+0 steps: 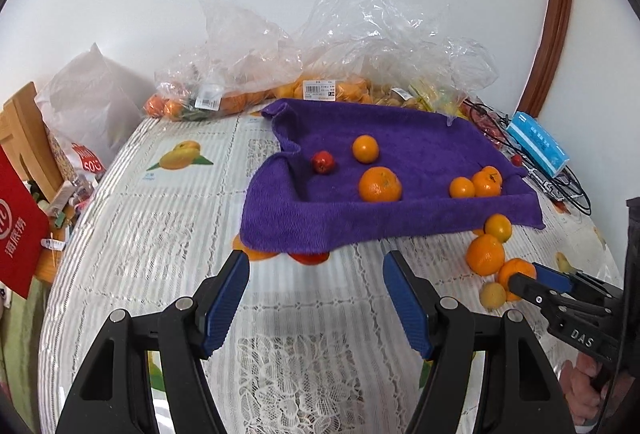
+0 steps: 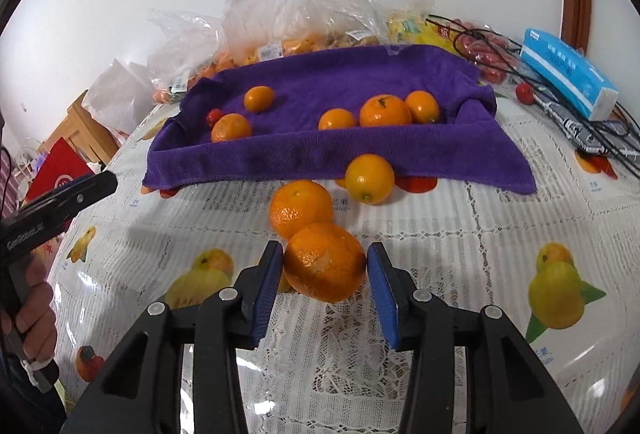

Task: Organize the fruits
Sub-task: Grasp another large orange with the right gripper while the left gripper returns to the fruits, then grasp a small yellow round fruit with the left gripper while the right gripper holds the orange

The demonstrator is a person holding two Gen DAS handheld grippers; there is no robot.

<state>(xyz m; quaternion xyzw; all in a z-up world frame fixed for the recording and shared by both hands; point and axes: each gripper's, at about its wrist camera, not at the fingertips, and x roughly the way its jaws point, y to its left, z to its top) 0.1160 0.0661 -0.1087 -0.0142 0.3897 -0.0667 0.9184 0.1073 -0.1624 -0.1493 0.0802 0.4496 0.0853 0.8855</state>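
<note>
A purple towel [image 1: 360,218] [image 2: 320,149] lies on the table with several oranges and one small red fruit [image 1: 322,161] on it. My right gripper [image 2: 325,262] is shut on an orange [image 2: 325,268] [image 1: 514,270] just in front of the towel. Two more loose oranges lie beyond it: one touching it [image 2: 300,207] and one at the towel's edge [image 2: 370,177]. My left gripper [image 1: 316,274] is open and empty, in front of the towel's near left edge. It shows at the left in the right wrist view [image 2: 92,185].
Clear plastic bags of fruit [image 1: 280,73] stand behind the towel against the wall. A blue tissue pack [image 1: 538,143] and black cables [image 1: 560,185] lie at the right. A red bag [image 1: 20,230] and a wooden chair [image 1: 24,137] are off the table's left edge.
</note>
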